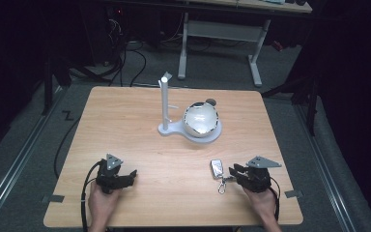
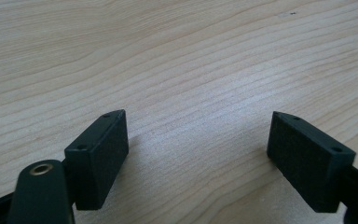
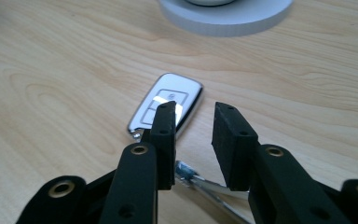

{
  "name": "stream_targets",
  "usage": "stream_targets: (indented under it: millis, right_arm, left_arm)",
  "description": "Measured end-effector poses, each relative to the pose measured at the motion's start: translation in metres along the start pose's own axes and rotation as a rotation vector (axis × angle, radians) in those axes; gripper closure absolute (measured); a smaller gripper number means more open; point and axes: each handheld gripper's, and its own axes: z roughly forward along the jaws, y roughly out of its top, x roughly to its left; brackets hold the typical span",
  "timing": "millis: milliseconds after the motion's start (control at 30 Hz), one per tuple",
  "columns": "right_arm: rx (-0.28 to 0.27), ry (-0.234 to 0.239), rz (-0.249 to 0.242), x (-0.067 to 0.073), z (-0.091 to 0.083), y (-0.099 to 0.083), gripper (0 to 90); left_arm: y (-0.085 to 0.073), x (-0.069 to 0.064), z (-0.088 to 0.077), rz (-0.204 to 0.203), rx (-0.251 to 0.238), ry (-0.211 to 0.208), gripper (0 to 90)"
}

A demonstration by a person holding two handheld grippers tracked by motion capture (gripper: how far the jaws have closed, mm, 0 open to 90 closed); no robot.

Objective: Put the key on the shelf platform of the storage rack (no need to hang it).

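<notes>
Right gripper (image 3: 193,140): jaws part-open, narrow gap, nothing clamped between them. I see the pads sitting low over the metal ring and clip (image 3: 200,182) that trail off the near end of the car key fob (image 3: 165,109). The fob lies flat on the table (image 1: 140,125), just ahead of the jaw tips, buttons up. Beyond the fob, well apart, stands the white stand (image 1: 166,108) with the shiny bowl (image 1: 201,120) on its round base.

Left gripper (image 1: 128,176): jaws wide, holding nothing, bare wood under them, far to the fob's left.

My read: approach step, grasp not yet made. Next I need to settle the pads either side of the ring or fob end, then close.
</notes>
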Motion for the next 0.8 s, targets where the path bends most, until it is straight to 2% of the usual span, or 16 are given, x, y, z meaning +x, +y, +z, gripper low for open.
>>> stream_targets:
  millis: [67, 133, 333, 467, 500, 700, 800]
  right_arm:
    - [0.002, 0.004, -0.004, 0.002, 0.000, 0.000, 71.1]
    - [0.002, 0.035, -0.002, 0.008, 0.002, -0.001, 71.4]
    - [0.024, 0.060, -0.043, 0.021, 0.007, -0.003, 72.0]
    - [0.042, 0.061, -0.052, 0.024, 0.011, -0.004, 72.6]
    - [0.050, 0.059, -0.068, 0.026, 0.013, -0.004, 73.5]
    - [0.073, 0.068, -0.073, 0.026, 0.019, -0.006, 76.5]
    - [0.092, 0.054, -0.082, 0.026, 0.023, -0.007, 77.8]
  left_arm:
    - [0.000, 0.000, 0.000, -0.001, 0.000, 0.000, 20.8]
    - [0.000, 0.000, 0.000, 0.000, 0.000, 0.000, 20.8]
    - [0.000, 0.000, 0.000, -0.001, 0.001, 0.000, 20.8]
    - [0.000, 0.000, 0.000, 0.000, 0.000, -0.001, 20.8]
    - [0.000, 0.000, 0.000, 0.001, 0.000, -0.001, 20.8]
    - [0.000, 0.000, 0.000, 0.000, 0.000, 0.000, 21.1]
    - [0.000, 0.000, 0.000, -0.002, 0.000, 0.001, 21.1]
